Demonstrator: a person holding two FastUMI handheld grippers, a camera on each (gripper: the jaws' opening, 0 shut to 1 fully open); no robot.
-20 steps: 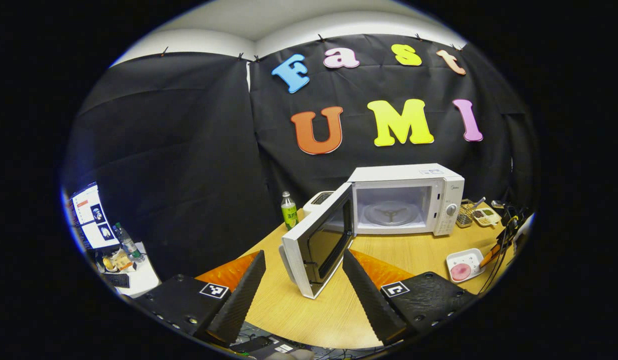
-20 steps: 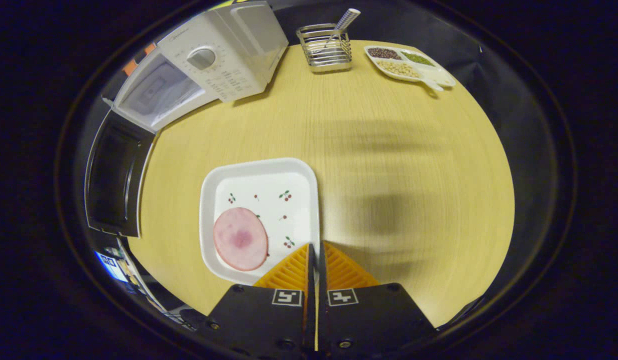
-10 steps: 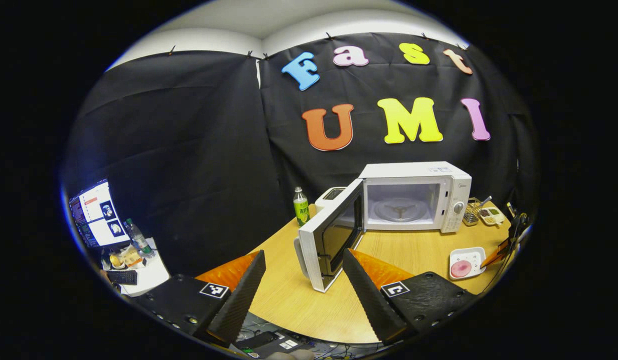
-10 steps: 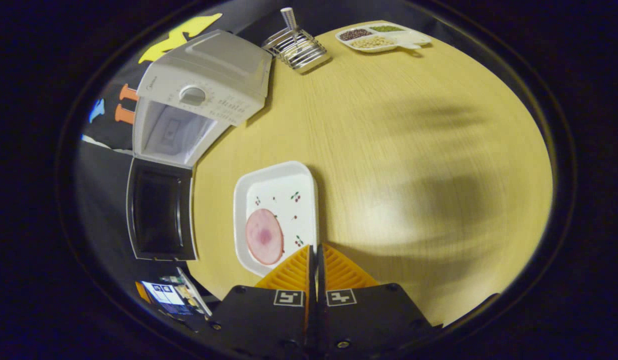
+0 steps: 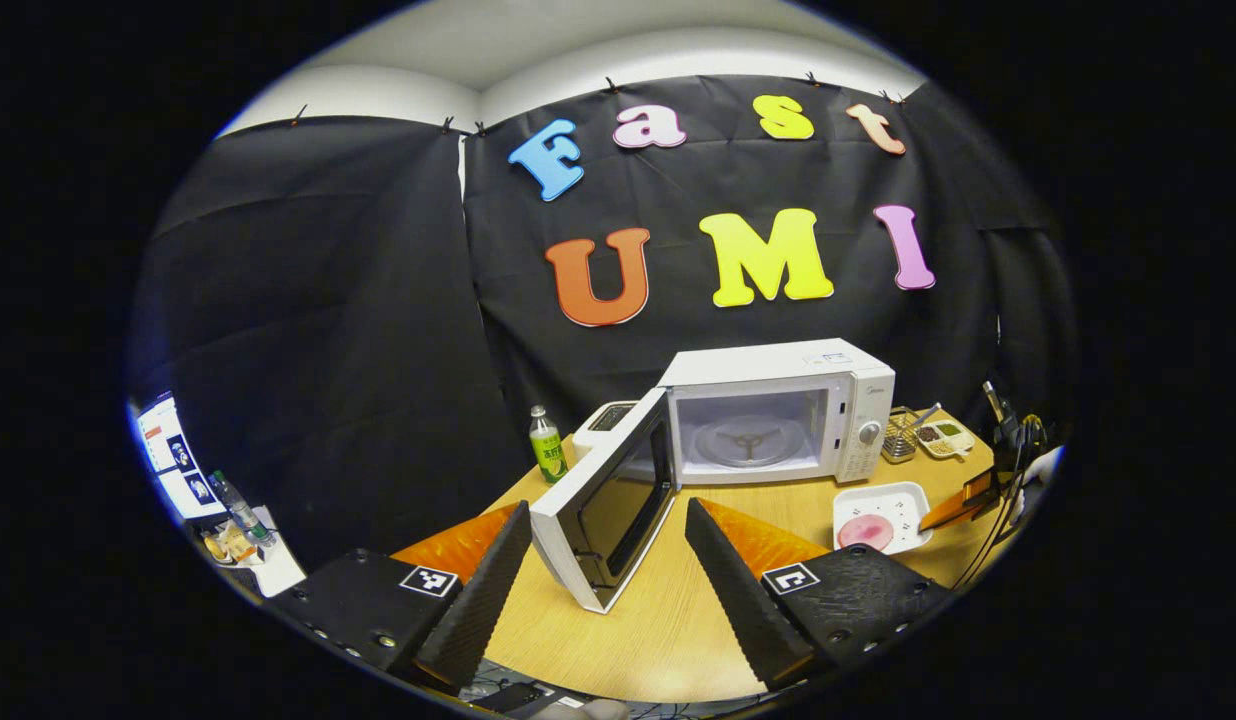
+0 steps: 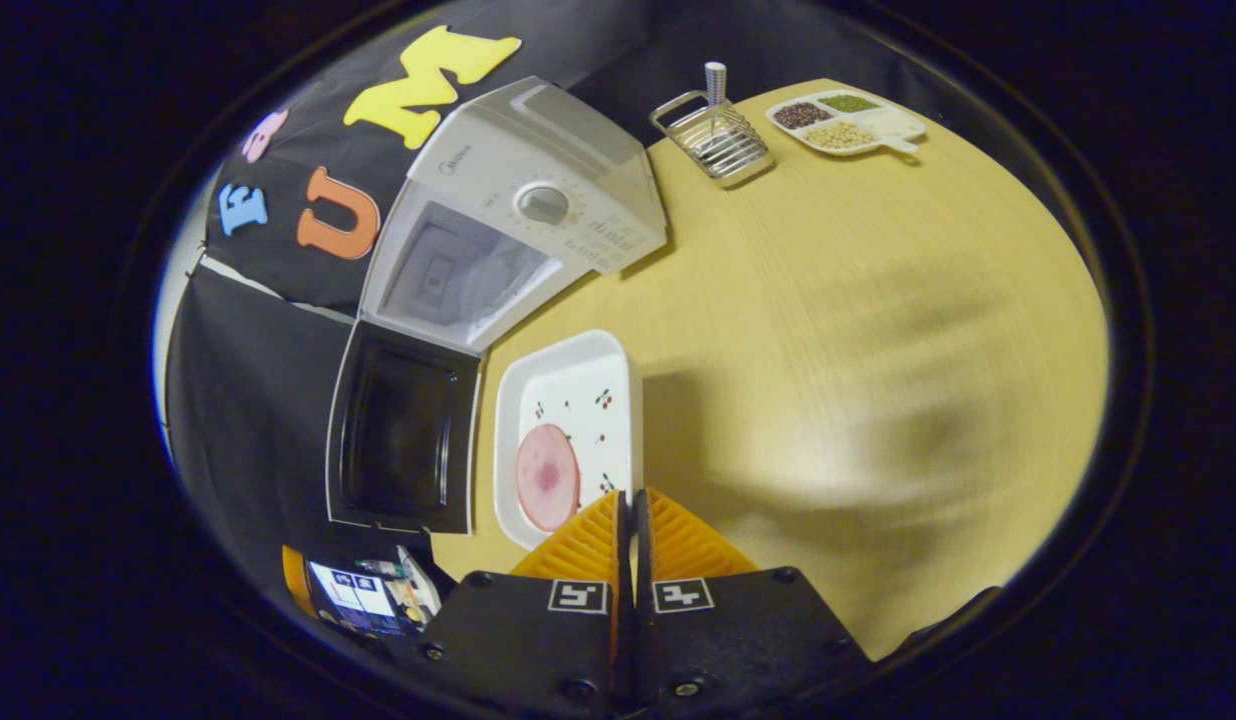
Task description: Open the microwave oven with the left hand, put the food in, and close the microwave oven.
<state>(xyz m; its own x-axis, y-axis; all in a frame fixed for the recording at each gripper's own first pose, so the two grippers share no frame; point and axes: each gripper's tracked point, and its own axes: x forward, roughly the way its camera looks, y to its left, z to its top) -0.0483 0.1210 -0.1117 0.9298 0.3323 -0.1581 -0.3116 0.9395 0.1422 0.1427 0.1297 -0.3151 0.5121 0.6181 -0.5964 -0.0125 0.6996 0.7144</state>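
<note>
The white microwave [image 5: 778,420] stands at the back of the wooden table [image 5: 678,610], its door [image 5: 603,515] swung wide to the left and its cavity [image 5: 748,440] bare but for the turntable. My left gripper [image 5: 608,505] hangs open in front of the door, touching nothing. My right gripper [image 6: 628,495] is shut on the near rim of a white square plate [image 6: 573,400] that carries a pink ham slice [image 6: 548,477]. The plate sits just right of the open door [image 6: 403,440], with its shadow on the table beside it. The left gripper view also shows the plate [image 5: 893,500] and the orange right fingers [image 5: 953,510].
A wire rack [image 6: 713,140] with a utensil and a divided dish of beans [image 6: 848,120] stand right of the microwave. A green bottle [image 5: 545,445] and a white appliance [image 5: 603,420] sit left of it. A monitor [image 5: 163,450] stands on a side desk.
My right gripper has carried the plate left toward the microwave's open front. My left gripper has stayed open and swung a little to the right, away from the door.
</note>
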